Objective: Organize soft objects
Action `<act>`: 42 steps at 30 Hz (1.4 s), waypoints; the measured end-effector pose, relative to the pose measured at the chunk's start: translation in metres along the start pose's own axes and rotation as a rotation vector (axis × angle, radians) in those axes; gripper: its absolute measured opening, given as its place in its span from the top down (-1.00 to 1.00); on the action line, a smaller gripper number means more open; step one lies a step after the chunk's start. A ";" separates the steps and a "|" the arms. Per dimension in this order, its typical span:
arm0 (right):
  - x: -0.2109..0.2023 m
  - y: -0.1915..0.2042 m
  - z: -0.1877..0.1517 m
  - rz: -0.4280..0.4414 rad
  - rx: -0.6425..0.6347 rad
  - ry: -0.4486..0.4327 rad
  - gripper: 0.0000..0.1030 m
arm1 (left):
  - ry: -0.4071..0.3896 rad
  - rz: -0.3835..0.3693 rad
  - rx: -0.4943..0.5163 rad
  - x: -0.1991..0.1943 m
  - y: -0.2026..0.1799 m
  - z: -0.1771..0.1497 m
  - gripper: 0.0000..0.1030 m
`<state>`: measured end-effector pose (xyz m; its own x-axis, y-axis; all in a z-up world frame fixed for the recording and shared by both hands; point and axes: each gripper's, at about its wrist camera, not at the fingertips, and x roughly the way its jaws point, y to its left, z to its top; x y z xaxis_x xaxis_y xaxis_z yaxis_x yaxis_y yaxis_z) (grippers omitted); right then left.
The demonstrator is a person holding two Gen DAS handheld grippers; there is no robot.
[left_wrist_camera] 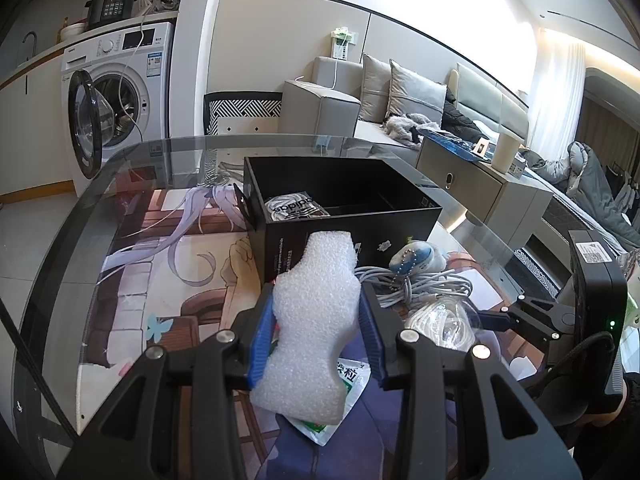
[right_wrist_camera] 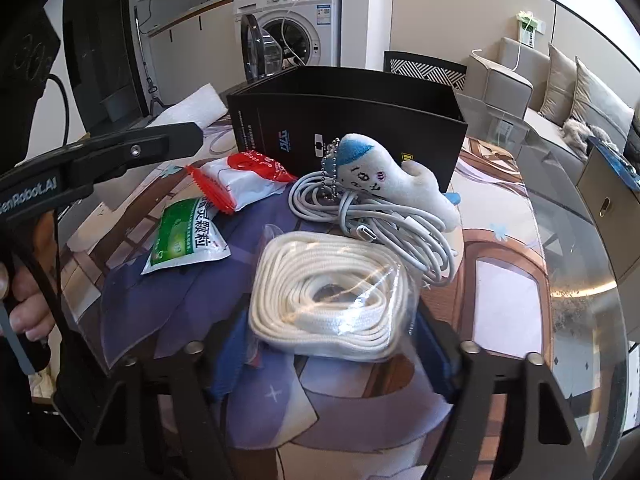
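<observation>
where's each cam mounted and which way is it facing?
Left wrist: on left gripper, facing the black box; its fingers clamp white foam; right gripper shows at right.
Right wrist: on right gripper, angled down over bagged laces; left gripper and a hand at left.
Shared: box, plush toy, cable.

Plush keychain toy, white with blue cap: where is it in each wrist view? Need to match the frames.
Left wrist: plush toy right of centre, behind the grey cable bundle, in front of the black box.
Right wrist: plush toy upper centre, lying on the same cable bundle, against the box front.
Shared landmark: the black box; the washing machine also shows in both.
</observation>
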<state>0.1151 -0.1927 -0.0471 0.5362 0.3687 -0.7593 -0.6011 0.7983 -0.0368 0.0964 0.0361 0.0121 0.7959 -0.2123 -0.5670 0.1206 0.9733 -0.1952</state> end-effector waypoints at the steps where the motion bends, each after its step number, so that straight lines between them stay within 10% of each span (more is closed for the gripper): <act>1: -0.002 0.000 -0.001 0.004 0.001 -0.003 -0.34 | -0.002 0.000 0.002 -0.001 -0.001 0.000 0.25; 18: -0.076 -0.007 -0.006 0.037 0.029 -0.200 -0.27 | -0.066 -0.007 0.013 -0.028 -0.011 0.011 0.25; 42: -0.158 -0.057 0.070 -0.011 0.036 -0.431 -0.27 | -0.167 -0.055 0.077 -0.035 -0.021 0.080 0.25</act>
<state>0.1062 -0.2624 0.1206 0.7457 0.5190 -0.4178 -0.5768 0.8168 -0.0147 0.1139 0.0300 0.1003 0.8734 -0.2543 -0.4153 0.2068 0.9658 -0.1563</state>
